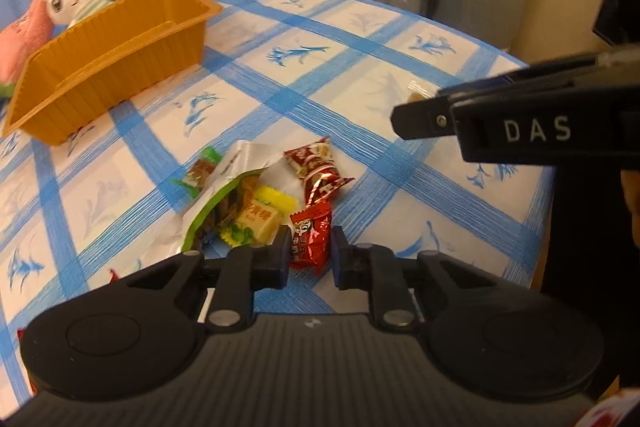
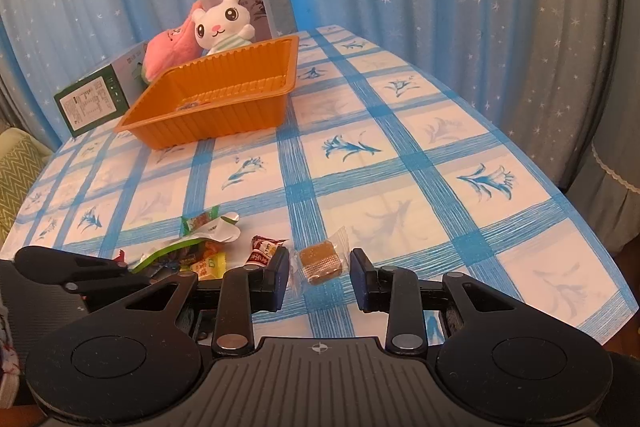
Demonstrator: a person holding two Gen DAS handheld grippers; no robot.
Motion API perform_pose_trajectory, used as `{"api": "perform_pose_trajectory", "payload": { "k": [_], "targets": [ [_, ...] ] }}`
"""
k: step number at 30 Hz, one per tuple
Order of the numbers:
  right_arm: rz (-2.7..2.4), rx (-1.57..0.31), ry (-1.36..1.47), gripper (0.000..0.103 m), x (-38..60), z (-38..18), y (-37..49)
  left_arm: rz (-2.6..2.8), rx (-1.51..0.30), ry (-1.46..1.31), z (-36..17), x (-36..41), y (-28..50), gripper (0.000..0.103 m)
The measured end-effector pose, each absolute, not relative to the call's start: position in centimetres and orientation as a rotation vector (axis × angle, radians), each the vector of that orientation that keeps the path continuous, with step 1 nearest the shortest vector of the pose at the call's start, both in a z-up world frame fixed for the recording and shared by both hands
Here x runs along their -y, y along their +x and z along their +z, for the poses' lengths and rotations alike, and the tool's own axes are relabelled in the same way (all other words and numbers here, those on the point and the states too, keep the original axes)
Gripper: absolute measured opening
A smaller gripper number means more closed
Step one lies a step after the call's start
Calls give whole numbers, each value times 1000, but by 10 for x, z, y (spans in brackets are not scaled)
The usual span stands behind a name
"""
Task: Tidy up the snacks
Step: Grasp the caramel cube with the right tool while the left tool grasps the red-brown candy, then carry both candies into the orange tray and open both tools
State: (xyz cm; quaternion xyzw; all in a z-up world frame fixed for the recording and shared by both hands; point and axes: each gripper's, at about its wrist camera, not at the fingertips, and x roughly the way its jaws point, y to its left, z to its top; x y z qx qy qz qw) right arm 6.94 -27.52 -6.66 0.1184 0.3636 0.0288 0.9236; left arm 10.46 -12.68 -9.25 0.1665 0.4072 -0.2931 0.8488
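Both sets of jaws stand open: left gripper [image 1: 310,251] straddling a red candy [image 1: 311,241], right gripper [image 2: 320,277] straddling a brown candy [image 2: 322,261]; either slick wrapper could squirt out forward on closing.

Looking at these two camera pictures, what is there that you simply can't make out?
- Orange tray: in the left wrist view its near wall hides the floor; the right wrist view shows something small inside, too small to identify.
- Snack pile: in the right wrist view the left gripper covers its near part.
- Red snack packet: whether the fingers touch it is unclear.
- Green box: print too small to read.
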Motion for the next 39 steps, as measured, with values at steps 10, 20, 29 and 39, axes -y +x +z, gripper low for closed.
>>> {"api": "perform_pose_trajectory", "payload": {
  "k": [10, 20, 29, 39],
  "targets": [
    [95, -743, 224, 33, 264, -61, 69, -449, -857, 83, -57, 83, 100, 17],
    [154, -698, 156, 33, 246, -35, 87, -320, -808, -35, -16, 41, 120, 17],
    [210, -655, 124, 33, 232, -10, 133, -282, -759, -44, 11, 25, 159, 17],
    [239, -632, 104, 33, 222, 7, 195, -282, -737, -50, 28, 22, 212, 17]
  ]
}}
